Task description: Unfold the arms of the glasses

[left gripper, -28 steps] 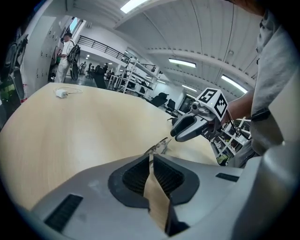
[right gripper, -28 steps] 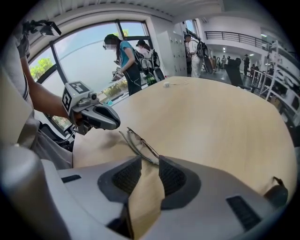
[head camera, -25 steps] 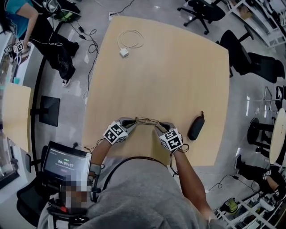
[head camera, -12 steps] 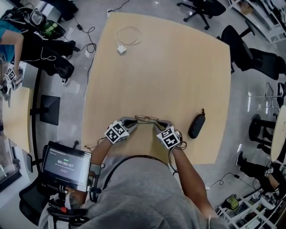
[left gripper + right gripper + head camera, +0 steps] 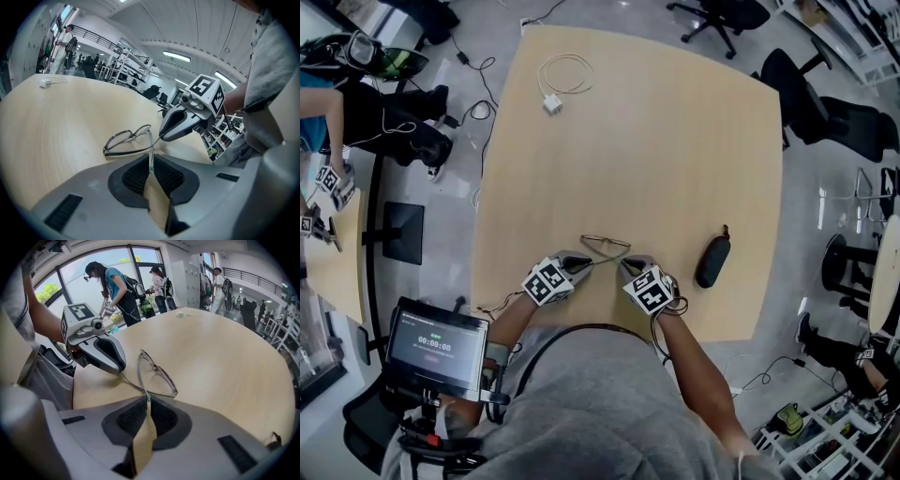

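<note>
- Right tool [image 5: 147, 404] has just been closing. Its jaws now stand almost together, pinching the tip of one arm [image 5: 141, 376] of the glasses [image 5: 119, 139].
- And the left tool [image 5: 151, 164]?
- Nipped tight on the tip of the other arm [image 5: 150, 147], with nothing else in it. So each tool has an arm end.
- Where do the glasses sit?
- Resting on the worktop [image 5: 675, 141], as far as I can tell, near the edge by the person and just ahead of both tools. A second ago they lay as one flat, folded line between the tools. Now the front has drawn away from the tools and the arms stand off it, making a thin triangle.
- So they're opening?
- Begun, I'd say, not done. The arms cross, because each tool holds the arm hinged at the end of the front farther from it. Both have a good way to swing.
- Any risk?
- It's thin wire with small grips. Pulling unevenly could twist a hinge or let a tip slip out, I reckon.
</note>
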Available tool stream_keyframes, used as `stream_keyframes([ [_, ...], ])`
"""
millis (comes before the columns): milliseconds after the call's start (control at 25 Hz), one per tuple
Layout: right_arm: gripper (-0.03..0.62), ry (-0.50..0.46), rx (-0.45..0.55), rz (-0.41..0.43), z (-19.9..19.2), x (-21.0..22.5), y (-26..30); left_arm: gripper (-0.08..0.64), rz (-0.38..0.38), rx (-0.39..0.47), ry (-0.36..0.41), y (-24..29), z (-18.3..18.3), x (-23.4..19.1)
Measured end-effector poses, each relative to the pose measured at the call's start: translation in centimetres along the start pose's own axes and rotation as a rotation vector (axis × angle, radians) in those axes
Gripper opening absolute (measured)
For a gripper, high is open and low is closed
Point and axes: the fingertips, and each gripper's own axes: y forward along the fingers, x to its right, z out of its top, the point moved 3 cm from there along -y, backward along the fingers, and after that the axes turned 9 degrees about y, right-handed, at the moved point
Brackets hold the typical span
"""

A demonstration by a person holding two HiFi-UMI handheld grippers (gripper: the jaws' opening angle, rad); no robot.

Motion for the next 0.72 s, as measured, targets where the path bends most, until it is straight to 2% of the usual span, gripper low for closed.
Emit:
stream_keyframes([
  [720, 0.029, -0.068, -0.058, 0.103, -0.8, -5.7, 1.2, 0.009, -0.065, 0.013, -0.013, 1.8, -0.1, 3.3],
])
